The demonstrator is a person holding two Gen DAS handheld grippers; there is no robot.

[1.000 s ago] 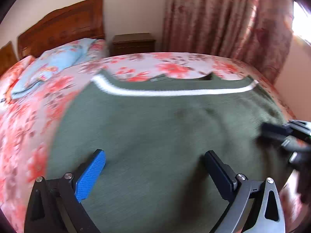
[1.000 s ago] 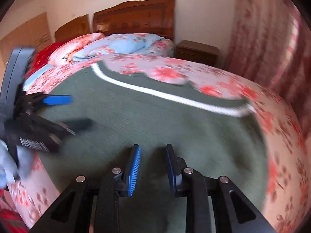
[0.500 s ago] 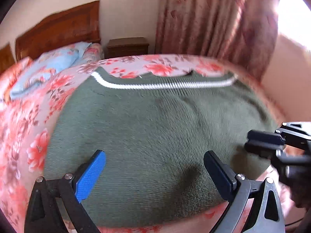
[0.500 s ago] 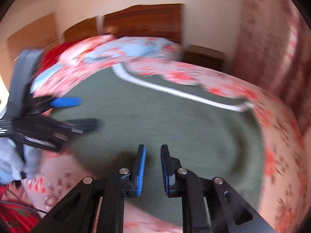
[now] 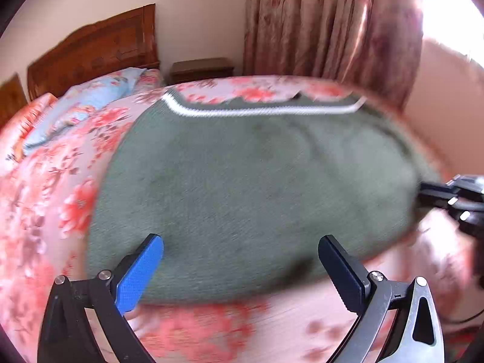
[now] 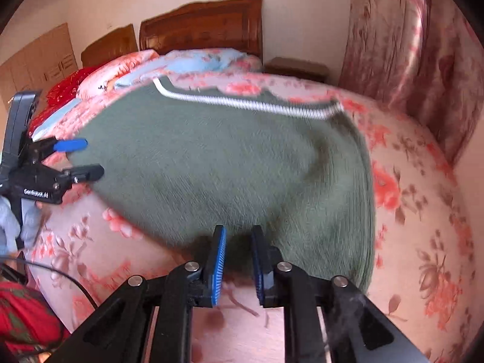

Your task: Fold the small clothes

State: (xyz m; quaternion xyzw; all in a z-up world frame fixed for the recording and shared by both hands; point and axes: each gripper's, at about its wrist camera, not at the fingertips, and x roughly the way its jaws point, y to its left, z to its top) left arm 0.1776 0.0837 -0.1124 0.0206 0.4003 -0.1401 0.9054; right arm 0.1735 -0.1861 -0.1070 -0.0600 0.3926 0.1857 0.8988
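Item: left gripper. Jaws spread wide, holding nothing; poised over the near hem of the garment, close to the bed's near edge.

Item: right gripper. Jaws narrowed to a small gap, nothing visibly pinched between them; tips sit at the garment's near hem, towards its right-hand corner. Contact with the cloth cannot be told through the blur.

Item: green knit sweater. Lies flat on the floral bedspread, hem at the bed's near edge, white-striped band at the far end. Long axis runs from the near edge towards the far side of the bed; the striped end points away from both grippers.

Handling note (judgement): the step appears to be taking up the near hem for a fold. Best done with each gripper biting a full layer of knit at a matching hem corner, level with one another, then carrying the hem straight along the long axis so the edges meet squarely. Loose knit stretches; an uneven pull would skew the fold.

Background: pillows, wooden headboard, nightstand, curtain.
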